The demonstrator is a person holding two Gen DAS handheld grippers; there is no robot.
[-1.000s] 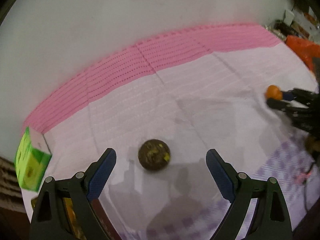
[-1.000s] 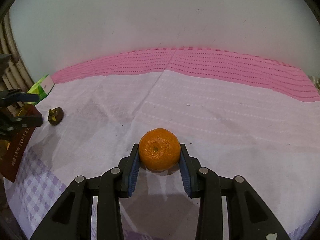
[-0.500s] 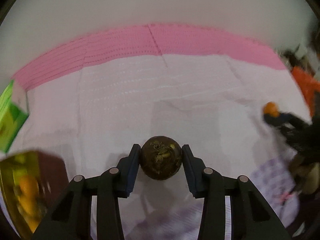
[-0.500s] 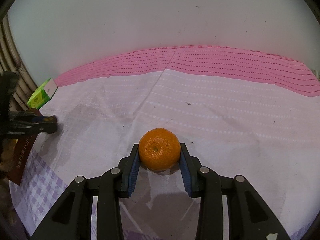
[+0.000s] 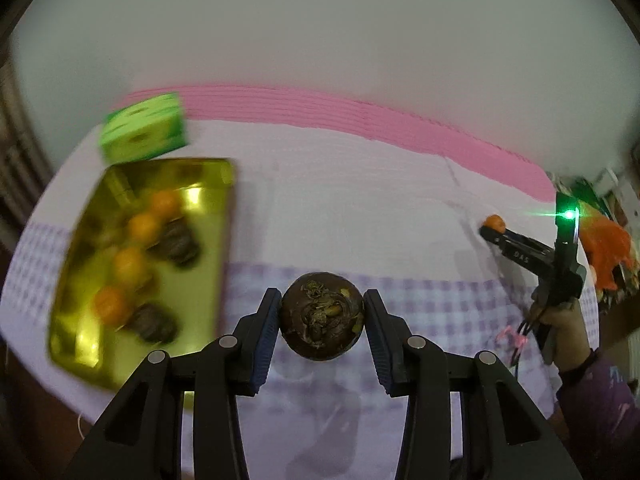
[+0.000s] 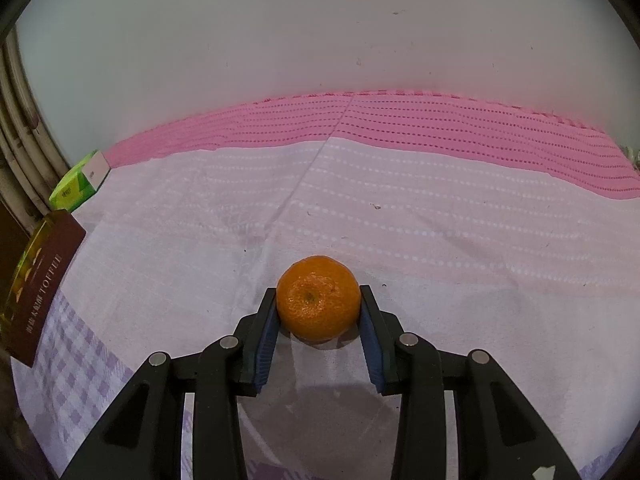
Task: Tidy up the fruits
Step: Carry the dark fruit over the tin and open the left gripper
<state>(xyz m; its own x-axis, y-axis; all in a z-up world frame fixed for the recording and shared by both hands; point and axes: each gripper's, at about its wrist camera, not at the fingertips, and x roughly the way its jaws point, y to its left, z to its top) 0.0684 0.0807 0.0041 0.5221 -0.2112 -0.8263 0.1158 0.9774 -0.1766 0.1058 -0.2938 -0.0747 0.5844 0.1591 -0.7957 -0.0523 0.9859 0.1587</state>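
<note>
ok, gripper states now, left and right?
Left gripper: shut on the dark brown fruit.
Right gripper: shut on the orange.

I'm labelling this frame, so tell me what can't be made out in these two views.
- Left wrist view: the fruit in the shiny gold rectangular tin is motion-blurred; an exact count is unsure.
- Left wrist view: print on the bright green cardboard box is smeared.
- Right wrist view: the tin sits at the left edge, its inside mostly cut off.
- Both views: the undersides of the dark brown round fruit and the orange mandarin face away.
</note>
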